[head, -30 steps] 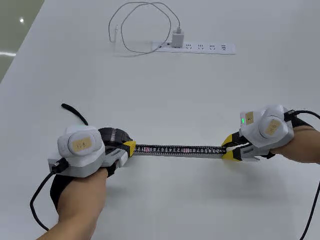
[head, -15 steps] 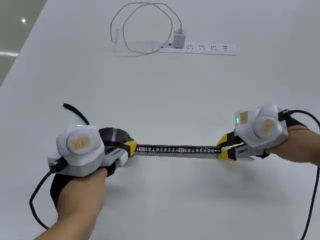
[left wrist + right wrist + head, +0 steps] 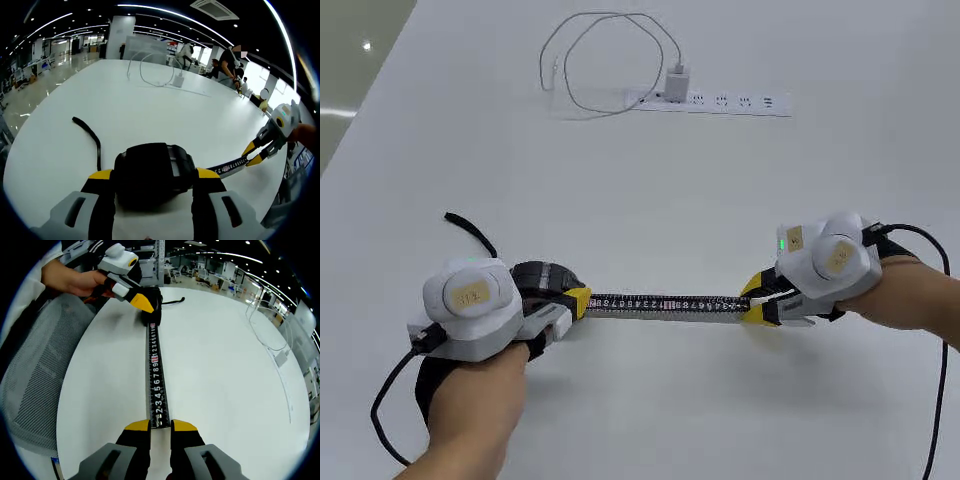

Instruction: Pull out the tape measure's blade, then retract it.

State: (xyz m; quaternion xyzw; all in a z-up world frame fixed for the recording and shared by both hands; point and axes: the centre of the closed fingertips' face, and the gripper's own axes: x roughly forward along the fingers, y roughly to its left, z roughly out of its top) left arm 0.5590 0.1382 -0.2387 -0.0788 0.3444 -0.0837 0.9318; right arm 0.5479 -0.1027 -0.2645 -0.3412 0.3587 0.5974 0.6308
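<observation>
Tape measure case (image 3: 542, 277), black, rounded plastic body: lies on the white workbench top (image 3: 650, 200), near the front-left edge in the head view. It is clamped between the yellow-tipped jaws of the left gripper (image 3: 575, 300), which are closed against its two sides; in the left gripper view the case (image 3: 154, 167) sits between the two jaws.

Blade (image 3: 665, 303), dark metal strip with white and red numerals: drawn out of the case and running flat, low along the table surface, across to the right gripper (image 3: 753, 300). In the right gripper view the blade (image 3: 156, 375) runs straight away from the jaws to the case.

Right gripper (image 3: 160, 426), yellow-tipped, white-bodied: jaws nearly together, pinching the free end of the blade between them.

Wrist strap (image 3: 470, 230), black cord: trails from the case across the table behind the left gripper.

Power strip (image 3: 720, 99), white, oblong: at the far side of the table, well apart from the tape, with a white charger (image 3: 676, 77) plugged in and a white cable (image 3: 600, 55) looped beside it.
</observation>
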